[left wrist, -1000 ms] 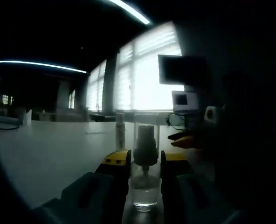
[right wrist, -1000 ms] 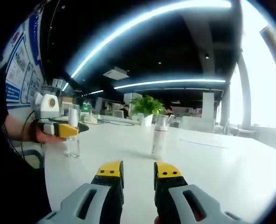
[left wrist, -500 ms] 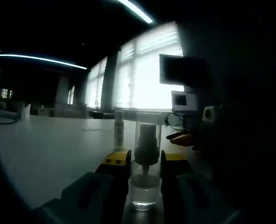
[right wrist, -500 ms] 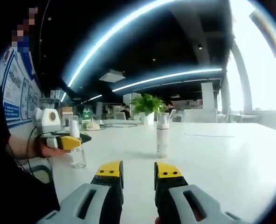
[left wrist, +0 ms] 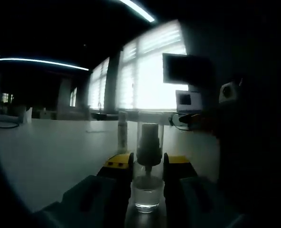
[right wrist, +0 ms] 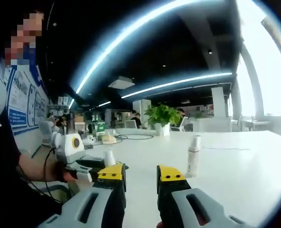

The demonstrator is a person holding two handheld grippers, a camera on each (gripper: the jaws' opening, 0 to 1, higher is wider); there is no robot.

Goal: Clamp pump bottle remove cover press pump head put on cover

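Observation:
A clear pump bottle [left wrist: 147, 190] with a little liquid stands on the white table [left wrist: 55, 152], and my left gripper [left wrist: 147, 164] is shut on its body. A transparent cover [left wrist: 150, 135] sits over the dark pump head. My right gripper [left wrist: 193, 121] hovers to the right of the bottle, about level with the cover's top. In the right gripper view my right gripper [right wrist: 141, 176] is open with nothing between its yellow-tipped jaws. The left gripper [right wrist: 81, 159], held by a hand, is close at the left, with the bottle's top [right wrist: 109, 158] just behind my left jaw.
A second white spray bottle [right wrist: 193, 156] stands further out on the table, also seen as a slim bottle [left wrist: 122, 130] behind the held one. A potted plant [right wrist: 164, 116] and cables lie at the far side. Bright windows and a monitor [left wrist: 185, 70] are behind.
The right gripper has come closer to the held bottle and risen toward its cover. In its own view the left gripper and bottle now lie low, beside its left jaw. The left gripper kept still.

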